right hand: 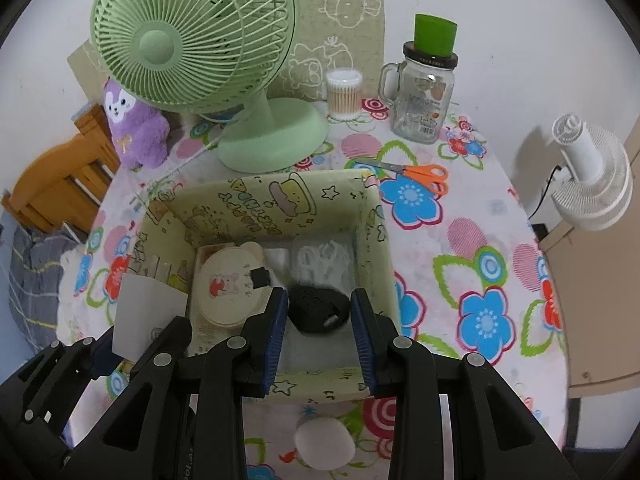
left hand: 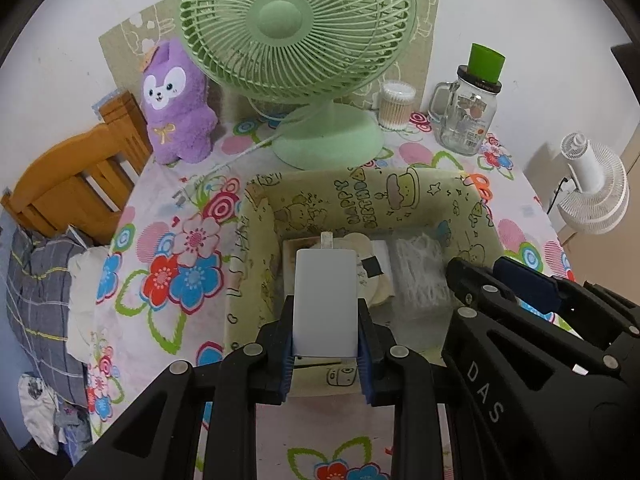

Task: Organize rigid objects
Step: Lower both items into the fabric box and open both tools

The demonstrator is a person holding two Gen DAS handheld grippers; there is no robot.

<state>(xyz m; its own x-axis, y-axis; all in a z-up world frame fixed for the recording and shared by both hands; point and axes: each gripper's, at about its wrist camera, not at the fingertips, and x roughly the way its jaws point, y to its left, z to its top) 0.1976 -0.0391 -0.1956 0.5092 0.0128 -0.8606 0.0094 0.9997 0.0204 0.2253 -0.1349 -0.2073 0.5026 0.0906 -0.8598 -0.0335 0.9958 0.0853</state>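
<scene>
Lowering both loads into the fabric bin (right hand: 372,216), your left gripper (left hand: 325,316) fingers clamp the white card (left hand: 325,300); the right gripper's (right hand: 320,316) close on a black object (right hand: 316,308). Next, release inside.

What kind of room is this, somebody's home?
Most likely a lived-in home, perhaps a bedroom corner: a table under a flowered cloth, a purple plush toy beside a green desk fan, and what looks like bedding by a wooden chair.
</scene>
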